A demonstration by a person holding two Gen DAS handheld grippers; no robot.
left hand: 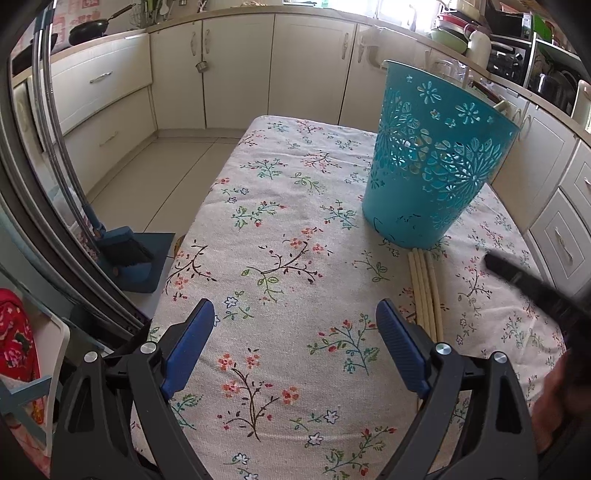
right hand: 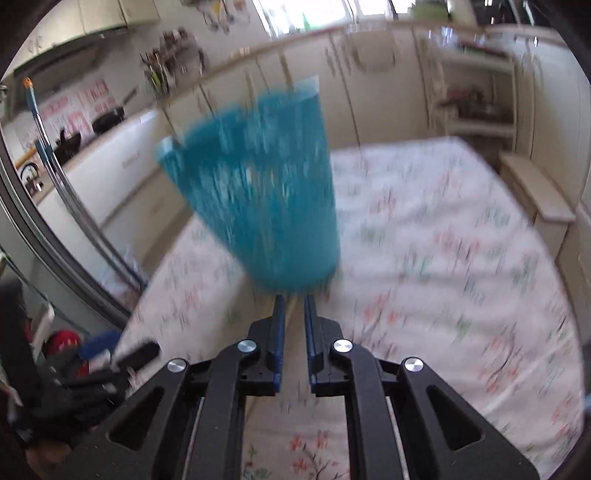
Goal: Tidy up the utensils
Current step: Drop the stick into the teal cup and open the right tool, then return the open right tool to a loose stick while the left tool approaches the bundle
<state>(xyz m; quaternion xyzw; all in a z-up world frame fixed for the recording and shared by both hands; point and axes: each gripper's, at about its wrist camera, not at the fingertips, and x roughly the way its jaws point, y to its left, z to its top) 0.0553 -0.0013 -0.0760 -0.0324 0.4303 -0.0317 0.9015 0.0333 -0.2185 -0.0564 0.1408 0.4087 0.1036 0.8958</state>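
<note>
- your right gripper [right hand: 293,301] has its fingers nearly together with a narrow gap and nothing clamped; the right wrist view is smeared with motion blur, so whether anything thin lies in that gap cannot be told.
- your left gripper [left hand: 295,314] has its fingers wide apart, holding nothing, over bare cloth.
- the utensils here look like a bundle of pale chopsticks [left hand: 424,291], lying flat and side by side, their far ends just in front of the foot of the teal basket [left hand: 436,162]; your right gripper's tip shows as a dark blur to the right of them.
- the step in hand looks like reaching for the sticks with your right gripper. open the fingers before you reach the cloth, and come in across the bundle, not along it.
- take the sticks near the middle so they hang balanced; they are thin and round and will likely roll or fan out if pinched at one end.
- slow down near the basket: it looks light and a knock could tip it.
- the tablecloth [left hand: 280,206] is floral fabric, soft enough to bunch under a dragging fingertip.
- around the table runs a kitchen with cream cabinets [left hand: 236,70], a frying pan [left hand: 88,31] on the far counter, and a dustpan and brush [left hand: 129,254] on the floor at left.
</note>
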